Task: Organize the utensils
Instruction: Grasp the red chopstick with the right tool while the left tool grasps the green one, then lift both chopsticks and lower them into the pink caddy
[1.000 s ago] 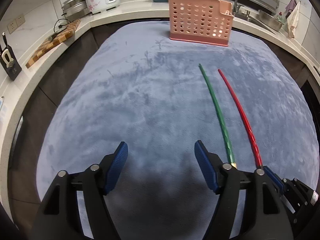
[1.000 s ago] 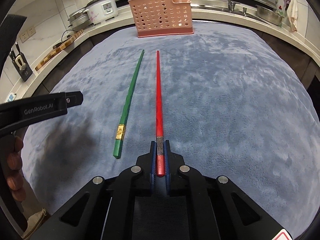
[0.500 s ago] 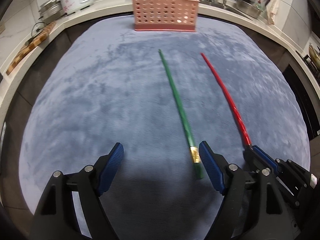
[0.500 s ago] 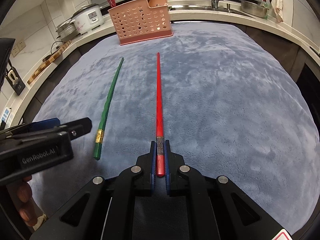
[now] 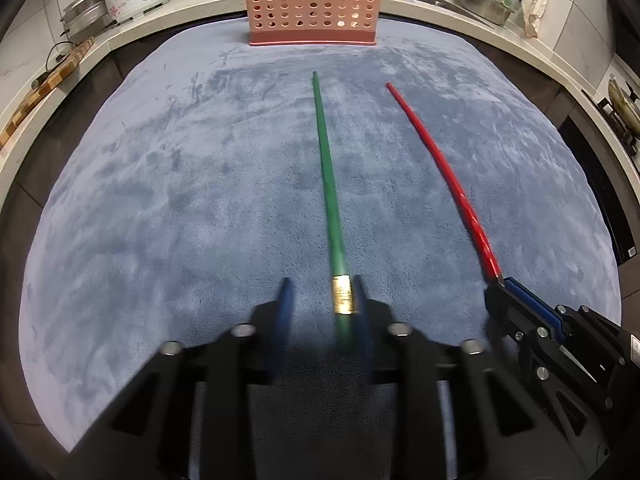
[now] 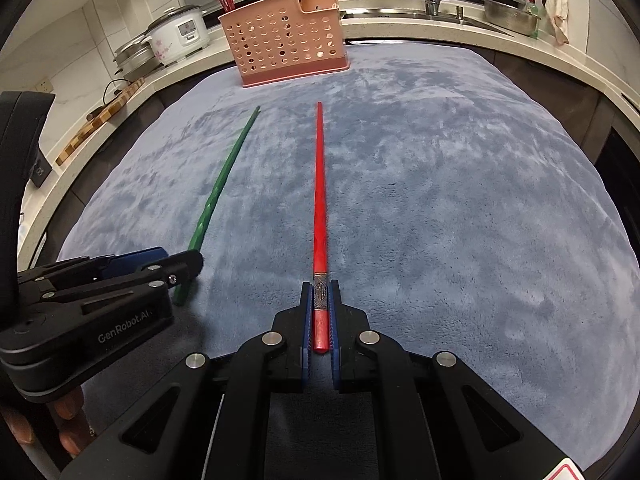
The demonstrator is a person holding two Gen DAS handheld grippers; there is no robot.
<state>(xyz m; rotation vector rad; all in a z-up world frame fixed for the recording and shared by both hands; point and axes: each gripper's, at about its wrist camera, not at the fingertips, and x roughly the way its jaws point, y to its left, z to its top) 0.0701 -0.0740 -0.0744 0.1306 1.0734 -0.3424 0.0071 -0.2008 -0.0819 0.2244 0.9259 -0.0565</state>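
Right gripper (image 6: 320, 316) clamps red chopstick (image 6: 319, 184), tip toward pink utensil basket (image 6: 286, 36) | left gripper (image 5: 320, 312), jaws part-open, straddles green chopstick (image 5: 329, 184) lying on grey mat (image 5: 160, 200) short of basket | both chopsticks not yet binned; others already stand inside.

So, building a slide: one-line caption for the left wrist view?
Left claw open around green chopstick; right claw grips red chopstick.

Green chopstick (image 5: 329, 184) and red chopstick (image 5: 442, 172) lie near-parallel, tips toward the pink perforated utensil basket (image 5: 312, 4) holding more chopsticks.
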